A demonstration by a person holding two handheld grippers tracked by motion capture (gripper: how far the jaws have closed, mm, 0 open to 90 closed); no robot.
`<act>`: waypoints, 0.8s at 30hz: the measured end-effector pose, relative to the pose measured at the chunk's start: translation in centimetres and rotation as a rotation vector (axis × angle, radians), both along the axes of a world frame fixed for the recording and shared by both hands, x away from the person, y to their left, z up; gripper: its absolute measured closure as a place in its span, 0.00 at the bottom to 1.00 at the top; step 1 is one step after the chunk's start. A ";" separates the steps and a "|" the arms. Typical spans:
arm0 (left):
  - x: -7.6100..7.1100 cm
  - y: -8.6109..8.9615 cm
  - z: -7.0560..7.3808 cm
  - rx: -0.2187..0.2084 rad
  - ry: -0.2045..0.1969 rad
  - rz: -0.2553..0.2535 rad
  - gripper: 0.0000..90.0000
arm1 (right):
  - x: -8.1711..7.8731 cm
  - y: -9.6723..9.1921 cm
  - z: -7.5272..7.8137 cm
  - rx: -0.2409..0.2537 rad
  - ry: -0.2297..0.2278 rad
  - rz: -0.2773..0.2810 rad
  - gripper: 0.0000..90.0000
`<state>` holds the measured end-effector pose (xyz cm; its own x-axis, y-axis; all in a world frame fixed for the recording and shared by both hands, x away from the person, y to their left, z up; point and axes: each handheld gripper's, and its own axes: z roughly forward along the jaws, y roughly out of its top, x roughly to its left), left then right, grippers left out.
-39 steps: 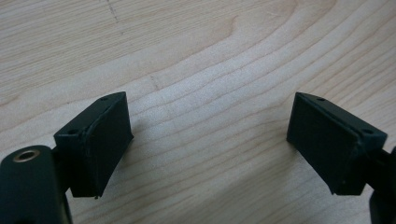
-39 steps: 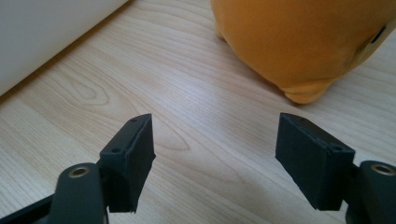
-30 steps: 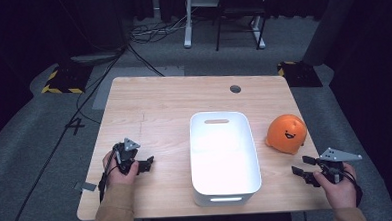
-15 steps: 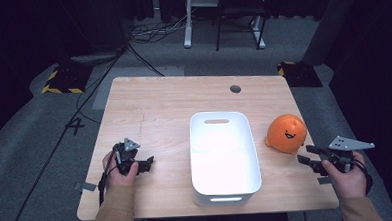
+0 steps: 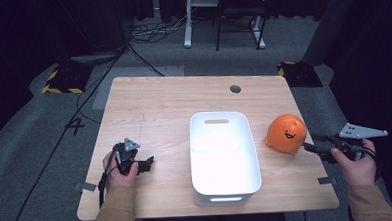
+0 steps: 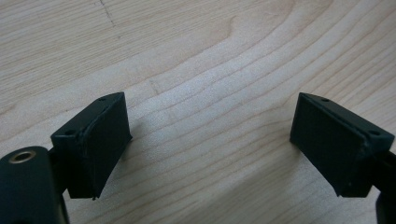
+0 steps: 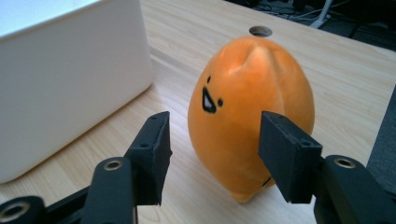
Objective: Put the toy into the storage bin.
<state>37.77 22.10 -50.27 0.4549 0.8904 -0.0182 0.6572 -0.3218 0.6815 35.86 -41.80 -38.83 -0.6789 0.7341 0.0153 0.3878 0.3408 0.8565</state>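
1. My right claw [image 7: 212,154], jaws half-wide and just closing, grips nothing; the orange plush toy [image 7: 250,126] stands just ahead, the white tub [image 7: 70,74] beyond.
2. My left claw [image 6: 210,144] gapes wide over bare table [image 6: 201,60].

High view overlooks the table [image 5: 174,106]; gripper views sit close above it.

The orange toy [image 7: 247,121] beside the white tub [image 7: 70,70] looks soft, with a matt, velvety plush skin. The tub is smooth plastic with a faint sheen. Under both, the table [image 6: 210,56] is pale, matt wood with visible grain.
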 end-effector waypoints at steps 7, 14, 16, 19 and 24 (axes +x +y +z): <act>0.0 0.0 0.0 -0.002 0.002 -0.002 0.14 | 2.0 -0.6 1.1 0.049 -0.025 0.014 0.54; 0.0 0.0 0.0 -0.001 0.002 -0.002 0.14 | 3.3 -0.8 1.3 0.061 -0.045 0.019 0.55; 0.0 0.0 0.0 0.001 0.000 -0.001 0.14 | 3.7 -0.8 1.3 0.065 -0.051 0.019 0.56; 0.0 0.0 0.0 -0.001 0.000 -0.001 0.14 | 4.4 -0.7 1.0 0.073 -0.068 0.021 0.56; 0.0 0.0 0.0 0.000 0.001 -0.002 0.14 | 4.9 -0.4 0.6 0.089 -0.072 0.022 0.58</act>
